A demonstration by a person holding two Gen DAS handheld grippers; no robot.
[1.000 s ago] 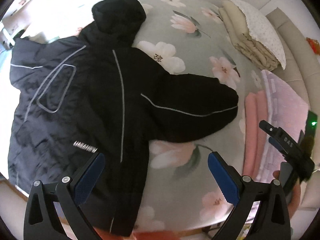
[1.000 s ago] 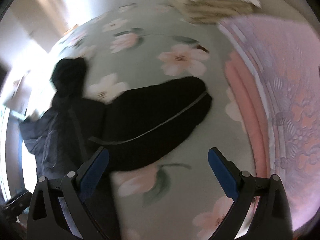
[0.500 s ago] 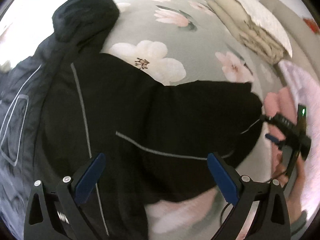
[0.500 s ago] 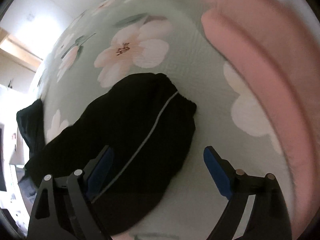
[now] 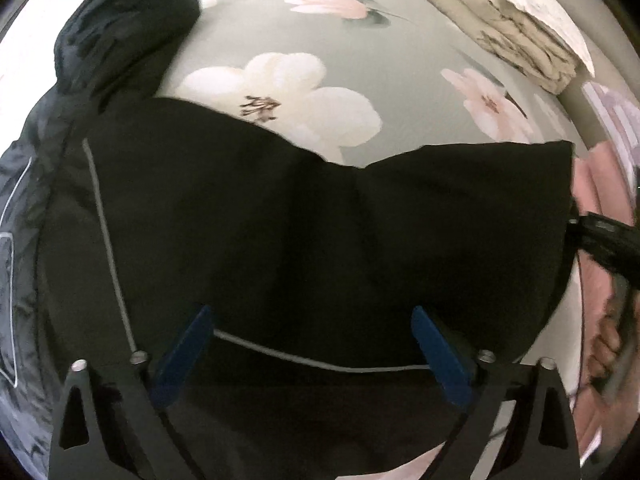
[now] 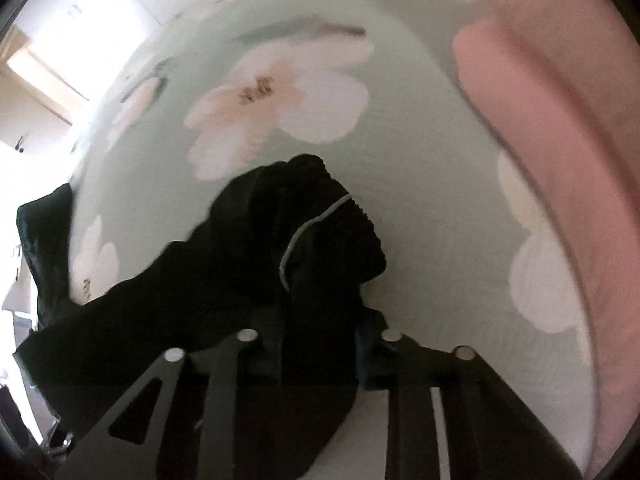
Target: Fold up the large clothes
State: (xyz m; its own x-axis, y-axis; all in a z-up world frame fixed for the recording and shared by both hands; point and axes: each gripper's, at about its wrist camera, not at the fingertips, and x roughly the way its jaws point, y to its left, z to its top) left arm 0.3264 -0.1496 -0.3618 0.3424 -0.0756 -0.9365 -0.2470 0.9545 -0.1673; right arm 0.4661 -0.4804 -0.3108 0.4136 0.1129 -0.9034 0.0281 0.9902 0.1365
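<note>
A black jacket [image 5: 248,216] lies spread on a bed covered by a pale green sheet [image 5: 420,92] printed with large pink and white flowers. Its hood [image 5: 120,28] points toward the far side of the bed, and one sleeve [image 5: 460,240] stretches out from the body of the jacket toward a folded pink blanket [image 6: 560,128] at the bed's edge.

The left tongs [image 5: 312,344] hover close over the jacket where the sleeve meets the body, their blue pads wide apart, with a thin grey piping line running between them; whether they touch the cloth cannot be told.

The right tongs [image 6: 316,344] are closed tight on the cuff [image 6: 320,216] of the sleeve, black cloth bunched up and pinched between the fingers, the cuff's ribbed end rising in front of them above the sheet. From the left wrist view, the right tongs show at the far end of the sleeve, just beside the pink blanket.

Beyond the sleeve, away from the jacket, a stack of folded cream bedding [image 5: 516,40] rests on the sheet.
</note>
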